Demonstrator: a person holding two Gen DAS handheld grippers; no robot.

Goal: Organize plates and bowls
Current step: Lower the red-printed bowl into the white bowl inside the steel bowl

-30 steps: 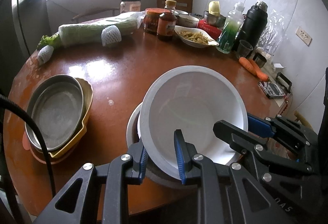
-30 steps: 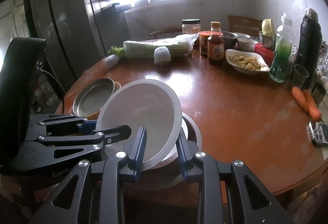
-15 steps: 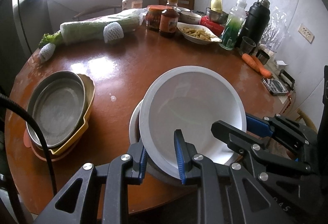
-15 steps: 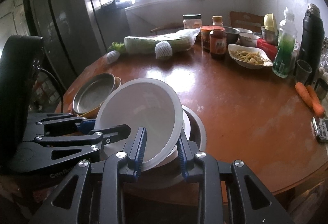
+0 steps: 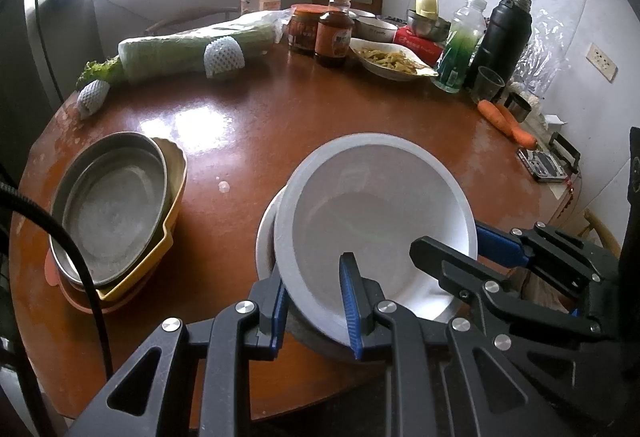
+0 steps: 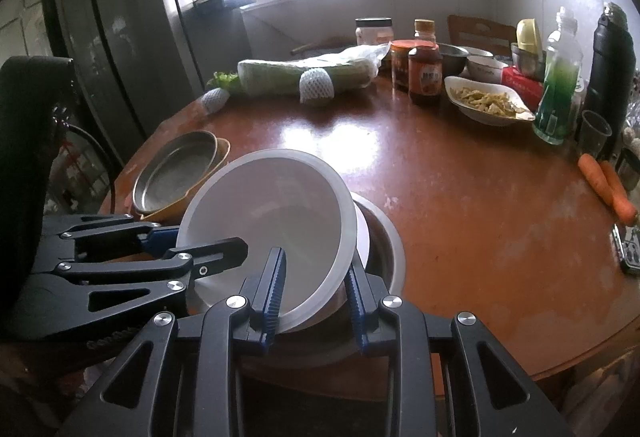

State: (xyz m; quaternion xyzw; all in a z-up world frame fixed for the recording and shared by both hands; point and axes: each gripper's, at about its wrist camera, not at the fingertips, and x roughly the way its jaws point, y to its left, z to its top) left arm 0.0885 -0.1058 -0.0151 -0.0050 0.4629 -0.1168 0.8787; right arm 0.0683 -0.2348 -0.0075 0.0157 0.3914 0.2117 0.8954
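Observation:
A white bowl [image 5: 380, 213] is held tilted above a nested stack of bowls [image 5: 266, 237] near the table's front edge. My left gripper [image 5: 314, 301] is shut on the white bowl's near-left rim. My right gripper [image 6: 316, 289] is shut on its near-right rim; the bowl also shows in the right wrist view [image 6: 272, 217], over a metal bowl [image 6: 388, 253]. A second stack, a metal pan [image 5: 108, 205] in a yellow dish [image 5: 176, 197] on an orange plate, sits at the left.
The round brown table [image 5: 280, 117] carries a wrapped cabbage [image 5: 180, 49], sauce jars [image 5: 334, 33], a dish of food [image 5: 390, 59], a green bottle [image 5: 458, 45], a black flask [image 5: 504, 37], a glass, carrots [image 5: 506, 119] and a small scale [image 5: 542, 165] along its far and right sides.
Both grippers keep their hold on the white bowl. The view has shifted a little, with the bowl staying tilted over the stack.

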